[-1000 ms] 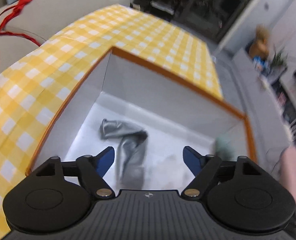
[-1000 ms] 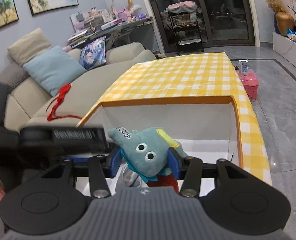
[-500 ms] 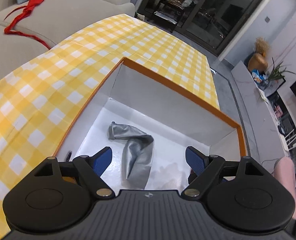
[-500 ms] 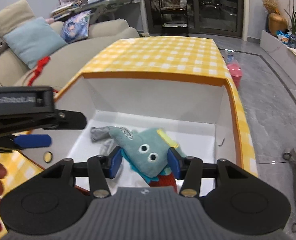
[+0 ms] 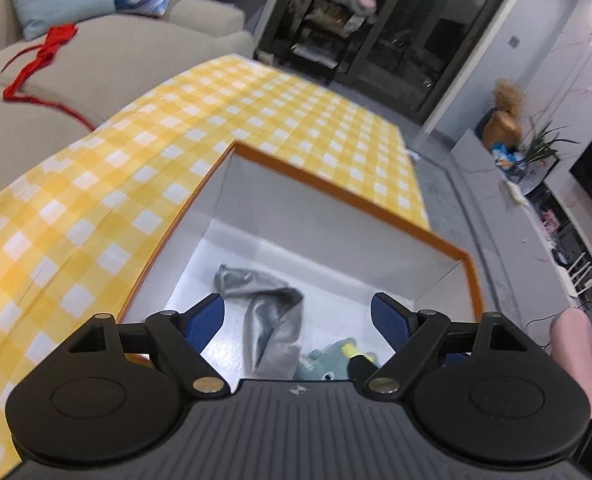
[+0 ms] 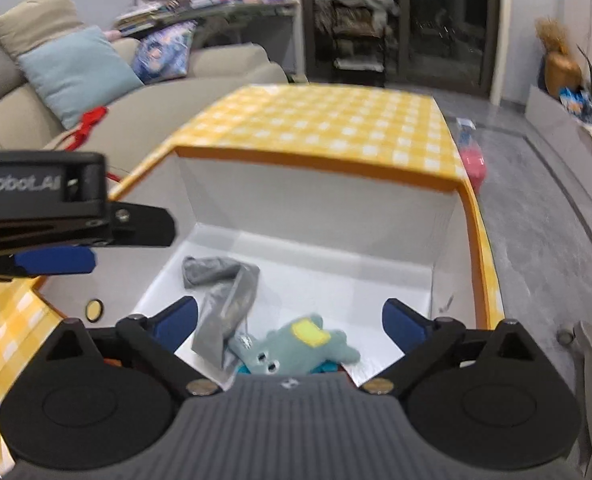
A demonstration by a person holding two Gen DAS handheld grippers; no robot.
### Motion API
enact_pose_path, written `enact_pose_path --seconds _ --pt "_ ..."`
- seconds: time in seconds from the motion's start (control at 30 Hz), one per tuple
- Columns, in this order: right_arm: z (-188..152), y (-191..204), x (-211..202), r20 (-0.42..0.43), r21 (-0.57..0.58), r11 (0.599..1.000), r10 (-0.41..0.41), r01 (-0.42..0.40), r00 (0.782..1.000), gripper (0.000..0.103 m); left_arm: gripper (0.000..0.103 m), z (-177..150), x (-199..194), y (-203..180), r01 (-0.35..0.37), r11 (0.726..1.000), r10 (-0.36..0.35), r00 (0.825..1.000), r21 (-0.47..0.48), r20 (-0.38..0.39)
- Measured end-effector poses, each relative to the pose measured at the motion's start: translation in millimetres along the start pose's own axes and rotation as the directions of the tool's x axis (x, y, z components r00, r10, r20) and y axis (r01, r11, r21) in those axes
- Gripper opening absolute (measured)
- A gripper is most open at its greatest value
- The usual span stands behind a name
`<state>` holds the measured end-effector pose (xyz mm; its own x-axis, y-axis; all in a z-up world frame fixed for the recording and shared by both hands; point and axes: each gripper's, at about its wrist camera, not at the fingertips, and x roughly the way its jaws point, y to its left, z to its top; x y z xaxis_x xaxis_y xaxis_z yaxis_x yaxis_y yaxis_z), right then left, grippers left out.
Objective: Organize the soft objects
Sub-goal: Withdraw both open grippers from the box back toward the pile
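A white box with an orange rim (image 6: 320, 164) stands on the yellow checked table. On its floor lie a crumpled grey cloth (image 6: 223, 296) and a teal plush toy with a yellow patch (image 6: 296, 346). My right gripper (image 6: 289, 322) is open and empty above the toy. My left gripper (image 5: 298, 318) is open and empty over the box's near side, above the grey cloth (image 5: 271, 312); the plush toy (image 5: 332, 362) peeks out just past its body. The left gripper also shows in the right wrist view (image 6: 55, 260).
The yellow checked tablecloth (image 5: 95, 208) surrounds the box (image 5: 348, 196). A beige sofa (image 5: 107, 60) with cushions and a red ribbon (image 5: 39, 64) stands to the left. A pink item (image 6: 472, 164) lies on the grey floor right of the table.
My right gripper opened and let go of the plush toy, which now lies on the box floor beside the grey cloth. Both grippers have lifted a little.
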<state>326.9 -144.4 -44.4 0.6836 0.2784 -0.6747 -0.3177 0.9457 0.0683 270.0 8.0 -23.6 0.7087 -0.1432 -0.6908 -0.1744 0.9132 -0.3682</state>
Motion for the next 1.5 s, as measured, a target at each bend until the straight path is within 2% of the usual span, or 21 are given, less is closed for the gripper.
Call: enact_pose_path --seconds 0.1,0.27,0.4,0.63,0.83,1.0,1.13,1.3,1.43,1.5 --pt "1 2 -5 0.018 -0.004 1.0 -0.008 0.009 1.0 0.1 0.098 2 -4 -3 0.019 1.0 -0.019 1.0 0.013 0.012" --pt "-1 6 -11 0.036 -0.002 1.0 -0.005 0.005 0.999 0.1 0.098 3 -6 -6 0.042 0.999 -0.042 0.999 -0.024 0.003" --pt "-3 10 -22 0.084 0.016 0.999 -0.048 0.047 0.995 0.1 0.098 4 -14 -16 0.028 1.0 -0.028 0.999 0.014 0.02" --pt "-6 15 -47 0.127 0.042 0.997 -0.062 0.057 0.99 0.1 0.098 -1 -27 -34 0.001 0.999 -0.002 1.0 0.046 0.014" --pt "-18 14 -72 0.144 0.094 0.995 -0.058 0.045 0.988 0.1 0.098 -7 -47 -47 0.004 0.996 -0.008 0.999 0.09 0.038" --pt "-43 18 -86 0.138 0.169 0.984 -0.073 0.049 0.988 0.1 0.098 -23 -69 -42 -0.054 0.994 0.047 0.997 0.095 0.068" --pt "-76 26 -103 0.1 0.167 0.984 -0.086 0.068 0.991 0.1 0.098 -39 -79 -33 -0.117 0.99 0.114 0.993 0.08 0.032" --pt "-116 23 -128 0.07 0.162 0.986 -0.057 0.045 0.996 0.1 0.098 -63 -100 -33 -0.226 0.963 0.222 0.974 0.144 0.043" --pt "-132 26 -145 0.048 0.161 0.985 -0.076 0.067 0.996 0.1 0.098 -88 -110 -30 -0.221 0.946 0.231 0.973 0.238 -0.017" --pt "-137 29 -147 0.034 0.157 0.986 -0.063 0.057 0.997 0.1 0.098 -105 -121 -33 -0.243 0.906 0.267 0.963 0.348 -0.024"
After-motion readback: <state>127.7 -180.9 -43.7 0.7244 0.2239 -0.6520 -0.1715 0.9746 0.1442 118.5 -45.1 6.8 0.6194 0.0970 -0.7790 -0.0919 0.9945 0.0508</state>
